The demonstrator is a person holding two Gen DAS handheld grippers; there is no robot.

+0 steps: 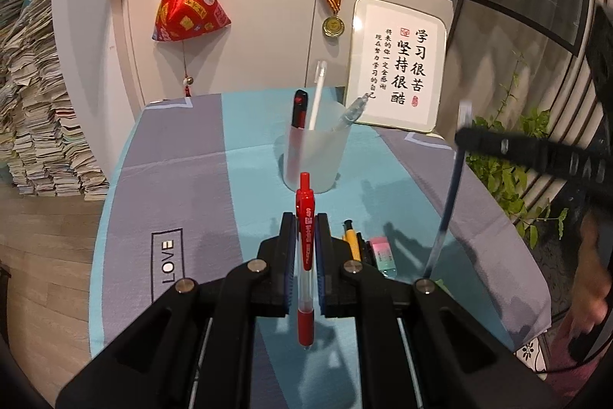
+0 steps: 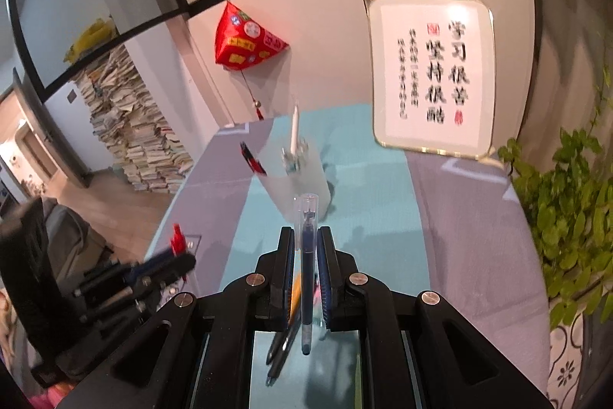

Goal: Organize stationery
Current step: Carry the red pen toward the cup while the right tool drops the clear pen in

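Left gripper: the left gripper (image 1: pixel 305 229) is clamped narrow on one red pen (image 1: pixel 305 244), which stands nearly upright between the pads, click end up, tip hanging below the jaws above the cloth.
Pen cup: one frosted translucent cup (image 1: pixel 312 160) stands upright on the tablecloth (image 1: pixel 184 156) beyond the left gripper, near the middle of the table.
Pens in cup: three, from the left a black-and-red pen (image 1: pixel 299 110), a white pen (image 1: pixel 318 94) and a clear pen (image 1: pixel 350 114), each leaning on the rim.
Loose items on cloth: just right of the left gripper lie one yellow pen (image 1: pixel 351 240), at least one dark pen beside it, and one pink-and-green eraser (image 1: pixel 382 253).
Right gripper: the right gripper (image 2: pixel 306 248) is closed narrow on one blue pen (image 2: pixel 306 267) with a clear cap, held upright, its tip clear of the cloth.
Backdrop: one red pyramid ornament (image 1: pixel 189 10), one medal (image 1: pixel 332 25) and one framed calligraphy board (image 1: pixel 398 64) against the wall.
Right edge: one leafy plant (image 2: pixel 567 217).
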